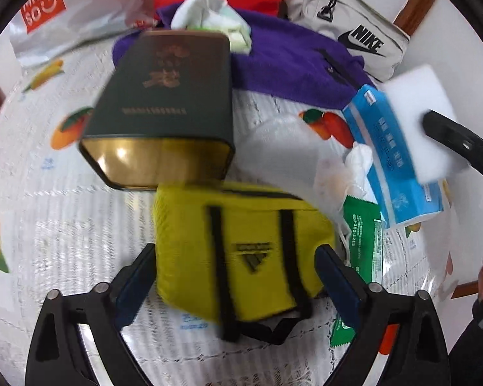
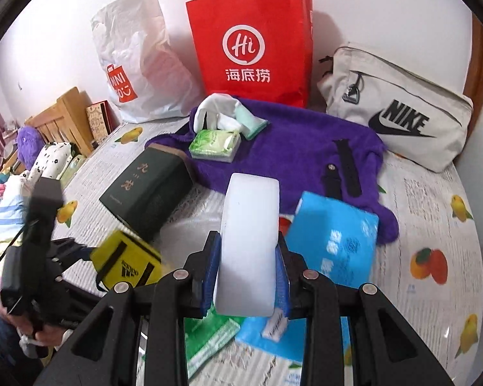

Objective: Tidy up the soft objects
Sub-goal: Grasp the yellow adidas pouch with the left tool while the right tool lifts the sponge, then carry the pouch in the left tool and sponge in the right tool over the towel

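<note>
Tongs on the right [image 2: 246, 276] clench a white foam block [image 2: 249, 244], lifted above a blue tissue pack [image 2: 335, 244] on the patterned surface [image 2: 434, 199]. Left tongs [image 1: 235, 276] stand released, spread wide around a yellow pouch [image 1: 241, 251] without pressing it. Just beyond the pouch lies a dark green tin [image 1: 164, 109], then a purple towel [image 1: 289, 64].

On the counter [image 2: 434, 193], the tin [image 2: 148, 189] lies left of the towel [image 2: 293, 148], the tissue pack [image 2: 215, 143] on it, the paper bag [image 2: 251, 45] behind.
</note>
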Demonstrator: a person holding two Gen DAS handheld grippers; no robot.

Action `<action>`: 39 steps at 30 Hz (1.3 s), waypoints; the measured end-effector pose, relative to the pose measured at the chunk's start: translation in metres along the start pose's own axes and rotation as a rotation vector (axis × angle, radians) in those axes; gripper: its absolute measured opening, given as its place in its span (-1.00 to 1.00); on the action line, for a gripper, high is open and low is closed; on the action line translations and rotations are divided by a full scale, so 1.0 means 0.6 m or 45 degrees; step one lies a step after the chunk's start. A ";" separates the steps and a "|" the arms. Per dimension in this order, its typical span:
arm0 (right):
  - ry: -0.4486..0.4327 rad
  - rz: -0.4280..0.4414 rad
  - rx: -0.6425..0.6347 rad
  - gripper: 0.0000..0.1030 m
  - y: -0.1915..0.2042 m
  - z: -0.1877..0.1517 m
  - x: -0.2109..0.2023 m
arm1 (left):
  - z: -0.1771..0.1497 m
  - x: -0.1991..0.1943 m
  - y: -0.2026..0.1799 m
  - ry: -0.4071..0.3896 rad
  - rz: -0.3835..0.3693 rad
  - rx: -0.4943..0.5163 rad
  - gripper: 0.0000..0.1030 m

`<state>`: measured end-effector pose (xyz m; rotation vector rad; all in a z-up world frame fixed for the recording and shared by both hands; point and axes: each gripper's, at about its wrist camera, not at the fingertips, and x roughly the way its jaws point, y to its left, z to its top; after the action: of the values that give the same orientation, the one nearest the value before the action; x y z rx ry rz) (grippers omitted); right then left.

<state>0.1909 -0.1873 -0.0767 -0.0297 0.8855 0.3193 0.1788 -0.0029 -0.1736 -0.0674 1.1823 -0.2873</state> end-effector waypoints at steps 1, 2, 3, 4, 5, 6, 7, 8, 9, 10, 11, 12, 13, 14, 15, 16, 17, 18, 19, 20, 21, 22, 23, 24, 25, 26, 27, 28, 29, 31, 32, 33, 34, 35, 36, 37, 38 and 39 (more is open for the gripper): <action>-0.002 -0.003 0.005 -0.38 -0.002 -0.004 -0.003 | -0.001 0.002 -0.005 -0.005 0.027 0.021 0.97; -0.002 0.001 0.013 -0.38 -0.006 -0.009 -0.006 | -0.002 0.005 -0.011 -0.001 0.050 0.044 0.97; -0.002 0.006 0.017 -0.38 -0.008 -0.011 -0.008 | -0.002 0.006 -0.016 -0.006 0.060 0.061 0.98; -0.002 0.007 0.021 -0.38 -0.010 -0.014 -0.009 | -0.001 0.007 -0.017 -0.013 0.056 0.058 0.97; -0.001 0.006 0.027 -0.38 -0.012 -0.017 -0.010 | 0.000 0.009 -0.016 -0.017 0.054 0.043 0.97; 0.001 0.006 0.031 -0.38 -0.013 -0.018 -0.010 | 0.002 0.008 -0.016 -0.023 0.055 0.032 0.96; 0.000 0.008 0.035 -0.38 -0.015 -0.020 -0.011 | 0.003 0.006 -0.016 -0.022 0.052 0.028 0.90; -0.001 0.008 0.042 -0.38 -0.017 -0.023 -0.013 | 0.004 0.004 -0.015 -0.029 0.043 0.027 0.82; 0.000 0.009 0.046 -0.38 -0.020 -0.025 -0.013 | 0.003 0.000 -0.015 -0.039 0.027 0.028 0.60; 0.000 0.009 0.052 -0.38 -0.022 -0.028 -0.014 | 0.001 -0.005 -0.012 -0.043 0.005 0.029 0.37; 0.000 0.009 0.057 -0.38 -0.023 -0.030 -0.015 | 0.000 -0.009 -0.012 -0.044 -0.013 0.026 0.27; 0.003 0.013 0.062 -0.38 -0.024 -0.032 -0.014 | -0.001 -0.014 -0.012 -0.050 -0.013 0.027 0.12; 0.003 0.017 0.069 -0.38 -0.026 -0.036 -0.016 | 0.000 -0.020 -0.013 -0.062 -0.007 0.035 0.07; 0.003 0.019 0.073 -0.38 -0.026 -0.037 -0.016 | 0.001 -0.025 -0.015 -0.075 -0.002 0.045 0.00; 0.002 0.021 0.074 -0.38 -0.026 -0.039 -0.018 | 0.001 -0.031 -0.016 -0.087 0.006 0.058 -0.34; -0.001 0.024 0.073 -0.38 -0.025 -0.042 -0.021 | 0.001 -0.037 -0.017 -0.090 -0.002 0.059 -0.37; -0.005 0.024 0.071 -0.38 -0.024 -0.044 -0.024 | 0.001 -0.044 -0.016 -0.098 -0.012 0.056 -0.41; -0.006 0.024 0.069 -0.38 -0.024 -0.046 -0.027 | 0.000 -0.051 -0.015 -0.105 -0.020 0.058 -0.48; -0.008 0.026 0.069 -0.38 -0.023 -0.047 -0.029 | -0.001 -0.056 -0.016 -0.112 -0.016 0.061 -0.51; -0.010 0.030 0.069 -0.38 -0.022 -0.050 -0.033 | 0.000 -0.058 -0.018 -0.118 -0.006 0.065 -0.51; -0.012 0.031 0.066 -0.38 -0.022 -0.052 -0.035 | -0.001 -0.061 -0.019 -0.123 0.001 0.067 -0.55; -0.014 0.028 0.063 -0.38 -0.022 -0.054 -0.038 | -0.002 -0.064 -0.019 -0.125 0.003 0.062 -0.57; -0.016 0.024 0.063 -0.38 -0.022 -0.056 -0.041 | -0.004 -0.068 -0.019 -0.128 0.002 0.058 -0.59; -0.017 0.025 0.066 -0.38 -0.023 -0.058 -0.044 | -0.007 -0.075 -0.020 -0.137 0.002 0.062 -0.63; -0.021 0.027 0.070 -0.38 -0.023 -0.061 -0.049 | -0.009 -0.080 -0.022 -0.145 0.001 0.067 -0.66; -0.023 0.026 0.070 -0.38 -0.023 -0.062 -0.052 | -0.010 -0.087 -0.023 -0.153 0.001 0.068 -0.67; -0.026 0.022 0.070 -0.38 -0.022 -0.064 -0.056 | -0.011 -0.094 -0.024 -0.164 0.003 0.071 -0.68; -0.030 0.021 0.071 -0.38 -0.022 -0.065 -0.059 | -0.014 -0.102 -0.025 -0.176 0.004 0.079 -0.69; -0.034 0.025 0.073 -0.38 -0.022 -0.066 -0.063 | -0.015 -0.108 -0.026 -0.186 0.007 0.090 -0.70; -0.035 0.021 0.076 -0.38 -0.021 -0.068 -0.067 | -0.017 -0.117 -0.028 -0.199 0.012 0.092 -0.72; -0.037 0.017 0.078 -0.38 -0.021 -0.069 -0.069 | -0.017 -0.120 -0.027 -0.203 0.011 0.085 -0.72; -0.036 0.017 0.081 -0.38 -0.021 -0.071 -0.072 | -0.018 -0.125 -0.028 -0.207 0.009 0.084 -0.73; -0.039 0.017 0.085 -0.38 -0.021 -0.073 -0.076 | -0.020 -0.132 -0.028 -0.219 0.010 0.085 -0.73; -0.044 0.017 0.087 -0.38 -0.021 -0.074 -0.079 | -0.020 -0.138 -0.029 -0.230 0.009 0.087 -0.73; -0.046 0.015 0.087 -0.38 -0.021 -0.075 -0.083 | -0.020 -0.144 -0.029 -0.240 0.007 0.088 -0.73; -0.050 0.012 0.088 -0.38 -0.022 -0.075 -0.086 | -0.018 -0.149 -0.030 -0.248 0.011 0.084 -0.73; -0.054 0.007 0.093 -0.38 -0.024 -0.075 -0.091 | -0.017 -0.155 -0.030 -0.257 0.017 0.081 -0.73; -0.057 0.001 0.096 -0.38 -0.025 -0.075 -0.094 | -0.015 -0.162 -0.031 -0.270 0.023 0.079 -0.73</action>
<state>0.1280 -0.2231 -0.0637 0.0473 0.8529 0.2862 0.1331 0.0050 -0.0858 -0.0319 0.9625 -0.2931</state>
